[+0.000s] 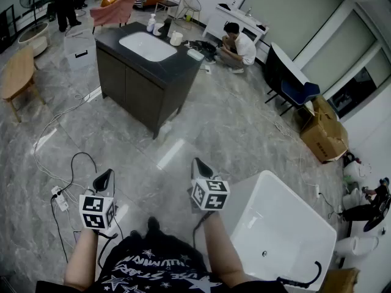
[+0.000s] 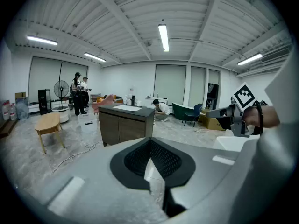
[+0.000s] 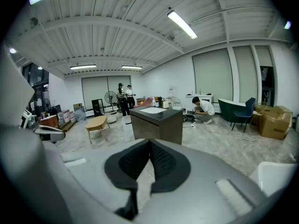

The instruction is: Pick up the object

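Note:
Both grippers are held low over the marble floor, pointing toward a dark vanity cabinet [image 1: 143, 72] with a white sink [image 1: 146, 46]. Small items stand on its far edge: a white bottle [image 1: 151, 23], a dark bottle [image 1: 165, 27] and a white cup [image 1: 176, 38]. My left gripper [image 1: 108, 174] is shut with nothing in it, its tips meeting in the left gripper view [image 2: 150, 142]. My right gripper [image 1: 197, 163] is also shut and empty [image 3: 149, 143]. The cabinet is a few steps ahead in both gripper views [image 2: 126, 122] [image 3: 156, 120].
A white bathtub [image 1: 278, 224] stands close on my right. A power strip [image 1: 60, 198] and cables lie on the floor at left. A wooden table [image 1: 15, 72], a crouching person [image 1: 239, 44], a blue chair [image 1: 293, 87] and a cardboard box [image 1: 322, 133] ring the room.

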`<action>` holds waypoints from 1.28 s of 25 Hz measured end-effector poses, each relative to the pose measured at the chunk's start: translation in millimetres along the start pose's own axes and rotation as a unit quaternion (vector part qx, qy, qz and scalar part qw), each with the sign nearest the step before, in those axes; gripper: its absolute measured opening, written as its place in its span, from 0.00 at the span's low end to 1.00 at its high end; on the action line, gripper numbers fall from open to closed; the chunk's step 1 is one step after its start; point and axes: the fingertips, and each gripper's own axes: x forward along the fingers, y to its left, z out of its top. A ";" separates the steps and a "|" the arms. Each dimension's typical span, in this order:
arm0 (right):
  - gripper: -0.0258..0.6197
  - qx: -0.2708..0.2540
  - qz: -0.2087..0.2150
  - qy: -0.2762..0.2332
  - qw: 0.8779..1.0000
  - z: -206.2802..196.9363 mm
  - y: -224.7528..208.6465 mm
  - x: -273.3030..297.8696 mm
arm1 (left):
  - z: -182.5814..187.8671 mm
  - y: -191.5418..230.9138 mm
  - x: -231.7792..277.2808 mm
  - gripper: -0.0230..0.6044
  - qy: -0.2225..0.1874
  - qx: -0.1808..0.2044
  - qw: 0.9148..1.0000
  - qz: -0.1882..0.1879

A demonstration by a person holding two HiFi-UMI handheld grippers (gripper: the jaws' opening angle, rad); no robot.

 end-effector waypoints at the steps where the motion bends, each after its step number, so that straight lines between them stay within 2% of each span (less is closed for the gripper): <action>1: 0.05 0.000 0.000 0.000 1.000 -0.3 0.8 -2.3 | 1.9 -1.7 -2.0 0.05 -0.003 -0.002 1.000 -0.001; 8: 0.05 0.001 0.002 0.002 1.000 -7.0 11.3 -15.1 | 2.1 -5.0 -16.2 0.05 -0.010 -0.016 1.000 -0.006; 17: 0.05 0.004 0.004 0.013 1.000 -31.3 35.5 -15.9 | -35.9 9.3 -36.5 0.05 0.012 -0.054 0.998 -0.011; 24: 0.05 0.018 0.011 -0.018 1.000 -7.3 41.0 7.5 | -23.5 32.9 -25.3 0.05 0.007 -0.053 0.999 -0.003; 27: 0.15 0.017 0.010 -0.023 1.000 7.0 38.6 28.1 | -12.9 41.8 -13.3 0.05 0.004 -0.054 0.999 -0.001; 31: 0.42 0.024 0.018 -0.020 0.999 17.5 31.9 69.1 | -8.4 55.2 11.4 0.05 0.012 -0.055 0.998 0.004; 32: 0.44 0.027 0.020 -0.017 0.999 19.1 28.5 81.6 | -7.9 59.7 20.3 0.05 0.016 -0.055 0.998 0.006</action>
